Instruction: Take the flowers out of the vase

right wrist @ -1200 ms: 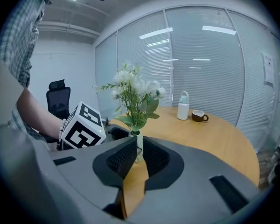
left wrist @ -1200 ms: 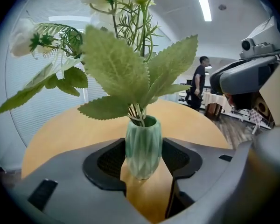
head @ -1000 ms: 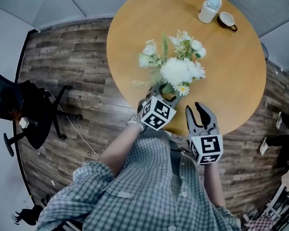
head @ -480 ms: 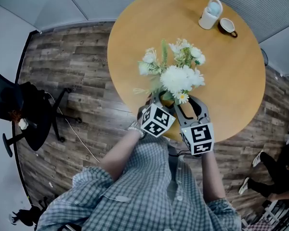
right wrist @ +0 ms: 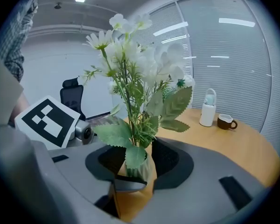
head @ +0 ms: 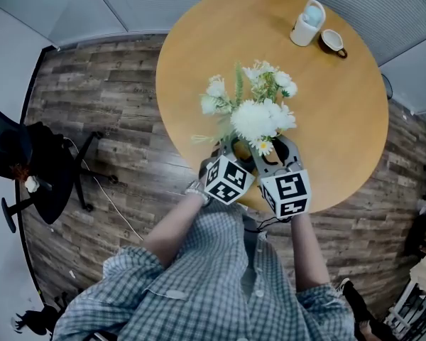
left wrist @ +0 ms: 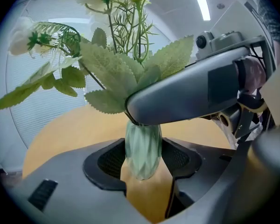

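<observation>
Left gripper view: the left gripper (left wrist: 143,166) is closed on the green ribbed glass vase (left wrist: 143,148), with a pad against each side of its belly. The vase stands upright on the round wooden surface (left wrist: 70,132). The flowers (left wrist: 126,50) rise out of it, leaves spreading just above the neck. A grey finger (left wrist: 186,94) of the right gripper (right wrist: 139,167) lies across the view at the neck.

Right gripper view: its jaws have just been opening and stand apart. The vase's top and the stems are between the pads, which do not clamp them. The left gripper's marker cube (right wrist: 46,120) is just beside them. Farther along the surface stand a white bottle (right wrist: 208,107) and a brown mug (right wrist: 225,121), well apart from the vase. Window blinds (right wrist: 224,45) lie behind, with an office chair (right wrist: 71,96) to the left.

Head view: both grippers meet under the white blooms near the surface's near edge. A wood-plank floor (head: 106,98) surrounds it.
</observation>
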### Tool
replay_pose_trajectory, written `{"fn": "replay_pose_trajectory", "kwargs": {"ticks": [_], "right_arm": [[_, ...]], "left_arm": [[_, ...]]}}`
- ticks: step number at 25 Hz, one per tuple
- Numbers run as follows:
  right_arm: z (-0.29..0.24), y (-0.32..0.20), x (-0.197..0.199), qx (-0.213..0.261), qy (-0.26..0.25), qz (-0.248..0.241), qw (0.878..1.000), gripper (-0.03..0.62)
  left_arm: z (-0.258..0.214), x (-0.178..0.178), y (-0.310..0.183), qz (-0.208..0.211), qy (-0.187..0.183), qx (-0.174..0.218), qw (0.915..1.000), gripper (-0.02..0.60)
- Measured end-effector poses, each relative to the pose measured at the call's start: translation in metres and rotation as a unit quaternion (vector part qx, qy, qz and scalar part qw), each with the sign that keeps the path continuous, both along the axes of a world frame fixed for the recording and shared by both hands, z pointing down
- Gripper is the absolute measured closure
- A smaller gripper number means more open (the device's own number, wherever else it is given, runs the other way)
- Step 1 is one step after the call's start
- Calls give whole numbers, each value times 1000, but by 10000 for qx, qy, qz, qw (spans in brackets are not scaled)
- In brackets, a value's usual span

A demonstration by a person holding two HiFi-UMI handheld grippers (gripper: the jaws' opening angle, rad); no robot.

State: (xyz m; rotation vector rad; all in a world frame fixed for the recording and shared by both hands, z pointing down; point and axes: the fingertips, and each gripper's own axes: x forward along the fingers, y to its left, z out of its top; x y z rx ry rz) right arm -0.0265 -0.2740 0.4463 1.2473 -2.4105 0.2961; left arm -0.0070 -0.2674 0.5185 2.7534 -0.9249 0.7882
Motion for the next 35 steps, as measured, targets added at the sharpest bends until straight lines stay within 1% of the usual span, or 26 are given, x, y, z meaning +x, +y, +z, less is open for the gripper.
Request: {"fn": "replay_pose_trajectory", "kwargs": {"ticks": [1, 2, 4, 6, 9, 14, 17, 21, 25, 29, 35], "right_arm": [[-2, -1, 2, 60, -66, 40, 10000, 439], [-4, -2, 4, 120, -154, 78, 9998, 487], [-6, -1, 5, 196, -325, 145, 9992, 530], [-5, 1, 5, 208, -456, 209, 9985, 548], [-7, 0, 2, 239, -694, 300, 9969, 556], [-24, -6, 9, 445, -1000, 473, 9929, 559], [-34, -9, 9, 583, -988, 502, 9921, 559], [-54, -9, 2, 917, -846, 411, 9913, 559], [-73, -12, 2, 1087, -966, 414, 9885, 559], [-89, -15, 11, 1118, -1278, 627, 9835, 559], [-118, -21, 37, 1219, -1693, 990, 9730, 559]], "left_arm": [[0, 1, 0, 9, -6, 3, 10000, 330], [0, 2, 0, 11, -16, 7, 10000, 330], [0, 2, 1, 10, -30, 12, 10000, 330], [1, 1, 2, 13, -15, 24, 10000, 330], [1, -2, 1, 7, 6, 39, 10000, 330], [1, 1, 0, 9, -29, 76, 10000, 330], [2, 1, 0, 13, -34, 80, 10000, 330], [3, -3, 0, -1, -41, 79, 10000, 330], [2, -2, -1, -24, -50, 80, 10000, 330], [2, -1, -1, -47, -53, 83, 9999, 330], [2, 1, -2, -64, -56, 69, 9999, 330]]}}
